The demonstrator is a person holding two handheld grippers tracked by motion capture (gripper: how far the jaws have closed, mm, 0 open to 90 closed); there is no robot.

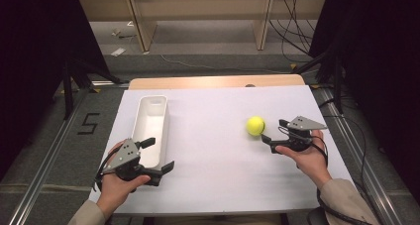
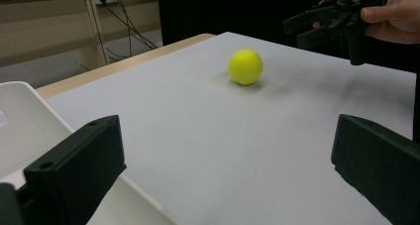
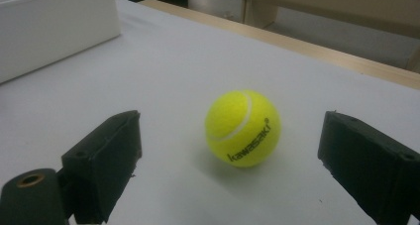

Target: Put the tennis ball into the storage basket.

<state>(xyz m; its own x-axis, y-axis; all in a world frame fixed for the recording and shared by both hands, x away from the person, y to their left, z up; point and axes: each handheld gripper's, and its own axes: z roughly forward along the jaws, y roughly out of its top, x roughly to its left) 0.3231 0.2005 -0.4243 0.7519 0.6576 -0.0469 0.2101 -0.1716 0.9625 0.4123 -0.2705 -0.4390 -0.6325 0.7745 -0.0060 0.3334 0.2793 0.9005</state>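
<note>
Just ahead of the wide-open right tool (image 1: 270,131) sits a fuzzy round tennis ball (image 1: 255,126).

Readable marks: one brand name, one floor number

The yellow tennis ball (image 3: 242,128) carries "KAWASAKI" in dark letters on its felt; a dark figure "5" (image 1: 88,123) is marked on the grey floor left of the table.

Grey floor (image 1: 208,61) with loose cables (image 1: 292,34) beneath a pale wooden shelf (image 1: 198,7).
</note>
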